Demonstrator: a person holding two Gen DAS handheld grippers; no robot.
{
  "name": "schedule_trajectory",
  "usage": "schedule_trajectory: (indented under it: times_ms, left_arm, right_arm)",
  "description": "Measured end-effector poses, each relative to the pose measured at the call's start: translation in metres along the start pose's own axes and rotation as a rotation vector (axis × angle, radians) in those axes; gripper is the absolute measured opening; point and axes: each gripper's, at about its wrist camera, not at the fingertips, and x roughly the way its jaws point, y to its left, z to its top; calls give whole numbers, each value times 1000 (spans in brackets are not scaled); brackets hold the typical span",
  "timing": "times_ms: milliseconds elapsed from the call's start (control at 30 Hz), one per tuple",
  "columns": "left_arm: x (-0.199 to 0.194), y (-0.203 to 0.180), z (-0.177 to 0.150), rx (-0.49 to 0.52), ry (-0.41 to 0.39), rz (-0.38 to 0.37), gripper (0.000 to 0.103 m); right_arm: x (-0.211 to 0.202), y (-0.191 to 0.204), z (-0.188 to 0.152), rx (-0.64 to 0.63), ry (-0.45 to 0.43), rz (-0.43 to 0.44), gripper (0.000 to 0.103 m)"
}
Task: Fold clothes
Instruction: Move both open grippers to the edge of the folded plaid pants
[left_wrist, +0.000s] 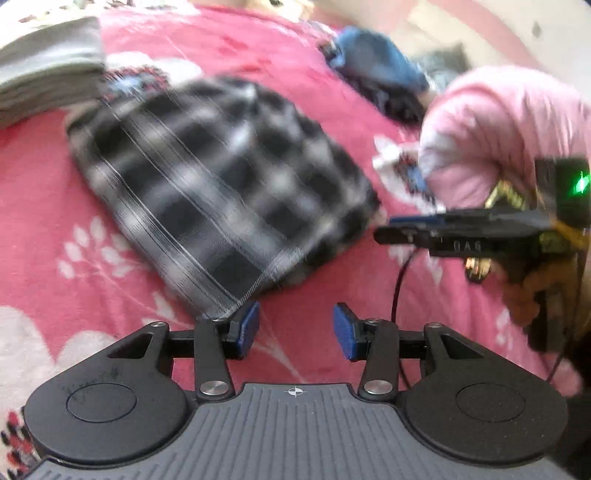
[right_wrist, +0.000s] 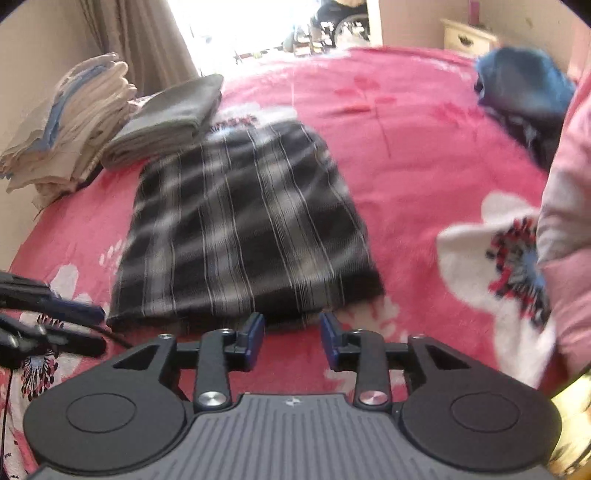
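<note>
Nearest in the left wrist view, the left gripper (left_wrist: 296, 328) hangs above the pink flowered bedspread (left_wrist: 44, 192) with its blue pads (left_wrist: 248, 325) spread apart and nothing between them. One pad sits just at the near corner of the folded plaid garment (left_wrist: 218, 184); whether it touches the cloth cannot be determined.

In the right wrist view, the right gripper (right_wrist: 292, 338) is likewise released. Its blue pads (right_wrist: 254, 336) stand apart over bare bedspread (right_wrist: 424, 155), just short of the near edge of the plaid garment (right_wrist: 243, 225). No cloth lies between the pads.

The plaid garment lies flat on the bedspread as a compact folded rectangle, black, grey and white, directly ahead of both grippers. Both views are motion-blurred.

To the right in the left wrist view, the right gripper (left_wrist: 384, 230) appears side-on, held by a hand (left_wrist: 532, 291) below a pink sleeve (left_wrist: 495, 129), with a green light (left_wrist: 580, 183) on its body.

Beyond the plaid garment, at far left, a folded grey stack (right_wrist: 173, 118) rests on the bedspread, touching or just beside the garment's far corner. A taller stack of pale folded items (right_wrist: 70, 129) stands next to it. At far right, a loose heap of blue and dark clothes (right_wrist: 524, 92) lies well apart from the plaid garment.

Farthest away are a curtain (right_wrist: 140, 33), a bright window (right_wrist: 240, 22) and a cream cabinet (right_wrist: 467, 37).
</note>
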Motion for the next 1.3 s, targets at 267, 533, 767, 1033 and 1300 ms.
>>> schedule_trajectory:
  times_ms: [267, 533, 767, 1033, 1300]
  left_arm:
    - [-17, -4, 12, -66, -49, 182, 51]
    - [-10, 8, 6, -149, 48, 375, 52]
    - [-6, 18, 8, -212, 81, 495, 56]
    - [-3, 22, 6, -234, 96, 534, 59]
    - [3, 20, 3, -211, 118, 565, 59]
  right_arm:
    - [-14, -1, 5, 4, -46, -26, 46]
    - [-12, -3, 10, 25, -53, 29, 47]
    - [-2, 1, 35, 20, -55, 54, 48]
    - [9, 13, 26, -15, -22, 42, 48]
    - [11, 16, 23, -19, -9, 40, 48]
